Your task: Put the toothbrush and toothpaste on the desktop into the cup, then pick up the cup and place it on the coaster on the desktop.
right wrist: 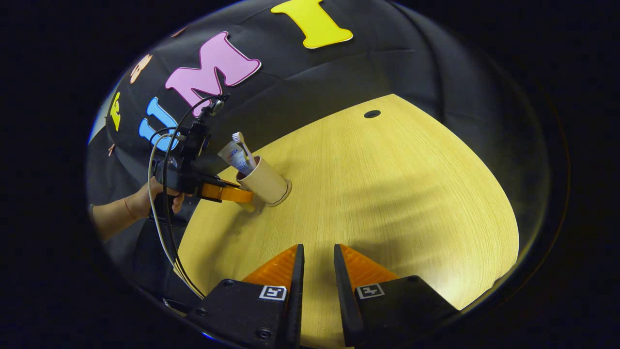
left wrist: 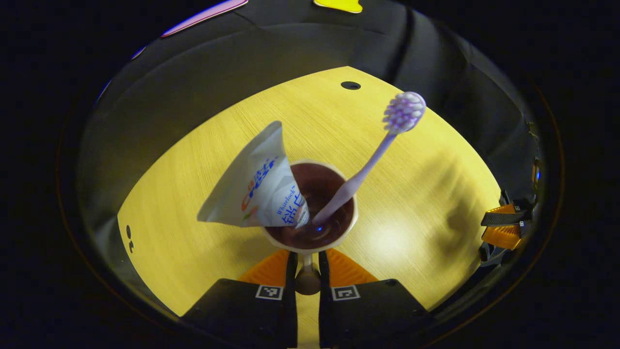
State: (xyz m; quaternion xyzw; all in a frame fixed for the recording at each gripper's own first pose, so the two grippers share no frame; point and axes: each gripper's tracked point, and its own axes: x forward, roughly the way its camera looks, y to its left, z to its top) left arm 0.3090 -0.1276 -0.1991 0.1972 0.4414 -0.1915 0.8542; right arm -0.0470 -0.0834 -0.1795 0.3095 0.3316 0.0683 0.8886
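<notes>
Left gripper view, lower centre: left gripper (left wrist: 308, 271), 2 orange fingers clamped on handle of cup (left wrist: 310, 206). Centre: cup holding toothpaste (left wrist: 259, 186), leaning left, and toothbrush (left wrist: 370, 157), bristles at upper right. Cup on desktop (left wrist: 193, 203).

Right gripper view, centre left: hand (right wrist: 157, 194) holding the left gripper beside the cup. Bottom centre: right gripper (right wrist: 315, 271), fingers slightly apart, holding nothing, over desktop.

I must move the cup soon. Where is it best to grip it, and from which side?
Probably by the handle, from the near side, where the left gripper meets it. The toothpaste and toothbrush lean out over the cup rim, so coming from above looks awkward.
</notes>
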